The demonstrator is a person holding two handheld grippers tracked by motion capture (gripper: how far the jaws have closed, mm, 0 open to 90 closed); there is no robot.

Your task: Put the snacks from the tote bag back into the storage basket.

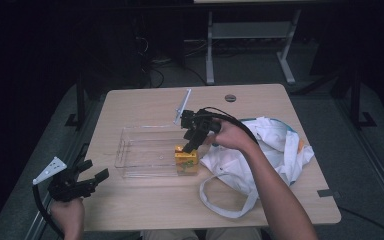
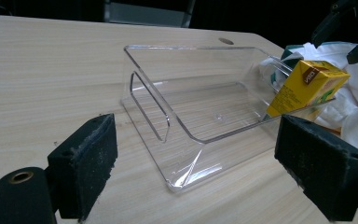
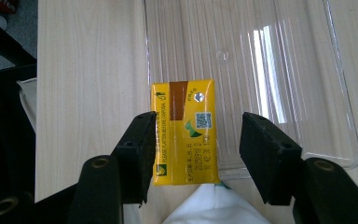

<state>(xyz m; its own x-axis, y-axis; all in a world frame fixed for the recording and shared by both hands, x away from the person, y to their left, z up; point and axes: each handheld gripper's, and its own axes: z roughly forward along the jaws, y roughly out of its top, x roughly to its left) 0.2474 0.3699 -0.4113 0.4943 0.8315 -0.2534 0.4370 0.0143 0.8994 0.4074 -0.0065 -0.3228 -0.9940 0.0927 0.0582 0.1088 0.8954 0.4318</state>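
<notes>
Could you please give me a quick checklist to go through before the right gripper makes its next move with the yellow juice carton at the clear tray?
1. Carton sits between the right gripper jaws: ok; the yellow juice carton is between the two pads.
2. Both pads press on the carton: not ok; the right gripper view shows a gap on one side, so the jaws look open.
3. Carton is inside the clear tray: cannot tell; in the left gripper view it leans tilted at the tray's end wall.
4. Tray floor is free: ok.
5. Left gripper is out of the way: ok; open, near the table edge.
6. White bag is clear of the carton: cannot tell; it lies close beside.
</notes>
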